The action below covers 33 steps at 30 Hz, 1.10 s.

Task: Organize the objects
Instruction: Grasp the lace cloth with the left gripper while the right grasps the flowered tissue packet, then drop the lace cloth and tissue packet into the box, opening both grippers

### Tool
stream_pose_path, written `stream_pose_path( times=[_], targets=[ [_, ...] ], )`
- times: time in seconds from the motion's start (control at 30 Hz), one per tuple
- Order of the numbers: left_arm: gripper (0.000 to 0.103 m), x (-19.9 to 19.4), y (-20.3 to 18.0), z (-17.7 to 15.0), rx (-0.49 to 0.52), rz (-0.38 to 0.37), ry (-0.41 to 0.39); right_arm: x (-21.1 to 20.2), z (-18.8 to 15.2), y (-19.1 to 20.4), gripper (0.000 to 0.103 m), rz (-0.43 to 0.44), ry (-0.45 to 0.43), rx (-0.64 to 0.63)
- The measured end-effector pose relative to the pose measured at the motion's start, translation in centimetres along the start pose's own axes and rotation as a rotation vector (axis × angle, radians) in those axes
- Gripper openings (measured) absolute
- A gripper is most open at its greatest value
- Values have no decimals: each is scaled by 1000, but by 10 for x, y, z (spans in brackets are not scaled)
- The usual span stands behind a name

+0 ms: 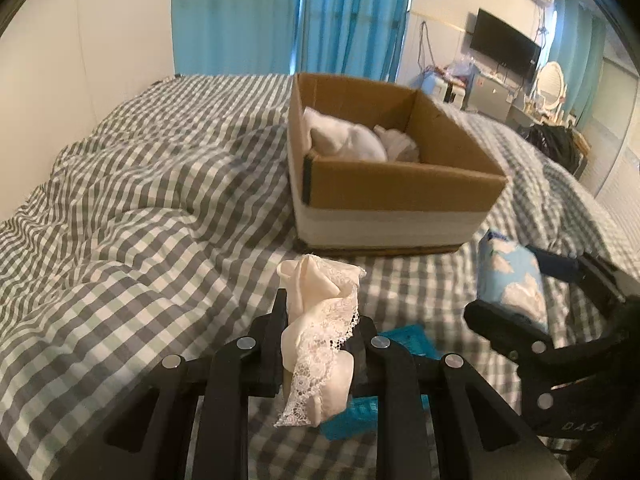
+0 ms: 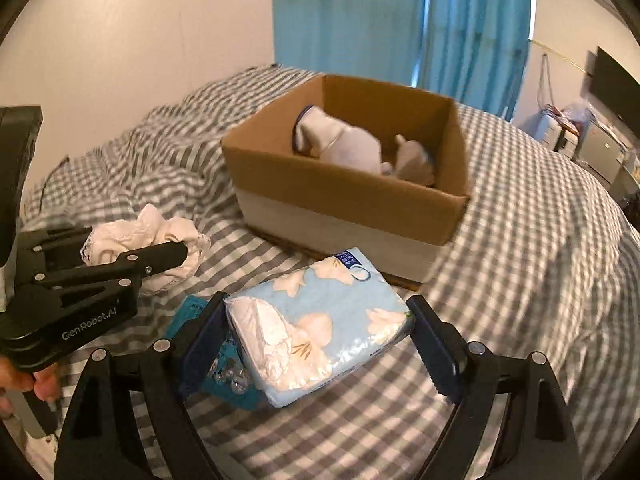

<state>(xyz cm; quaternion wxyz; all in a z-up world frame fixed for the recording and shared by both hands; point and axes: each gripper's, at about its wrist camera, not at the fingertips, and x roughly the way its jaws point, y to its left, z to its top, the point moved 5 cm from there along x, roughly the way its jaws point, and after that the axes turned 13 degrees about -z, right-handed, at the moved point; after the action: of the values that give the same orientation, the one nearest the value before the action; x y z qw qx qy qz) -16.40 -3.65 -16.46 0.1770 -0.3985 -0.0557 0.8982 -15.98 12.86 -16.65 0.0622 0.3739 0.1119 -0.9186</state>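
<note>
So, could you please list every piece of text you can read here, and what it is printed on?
"GenRobot.AI": side of the left gripper.
"DAS", cut off at the edge: body of the right gripper.
Blue print at the tissue pack's top corner: too small to read.

Box (image 1: pixel 394 184) on the bed (image 1: pixel 140 220), clothes (image 1: pixel 352 140) inside it. Before the box: lace cloth (image 1: pixel 320 320) at left, tissue pack (image 2: pixel 320 324) at right, a packet (image 2: pixel 188 312) between them.
</note>
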Motion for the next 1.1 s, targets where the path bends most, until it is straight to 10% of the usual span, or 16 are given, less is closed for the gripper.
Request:
stream_pose_path(
  times=[0.67, 1.1],
  targets=[
    [22, -58, -54, 119, 90, -118, -197, -93, 99, -50, 87, -9, -208, 33],
    [22, 11, -43, 200, 146, -106, -197, -39, 191, -85, 87, -34, -262, 49]
  ],
)
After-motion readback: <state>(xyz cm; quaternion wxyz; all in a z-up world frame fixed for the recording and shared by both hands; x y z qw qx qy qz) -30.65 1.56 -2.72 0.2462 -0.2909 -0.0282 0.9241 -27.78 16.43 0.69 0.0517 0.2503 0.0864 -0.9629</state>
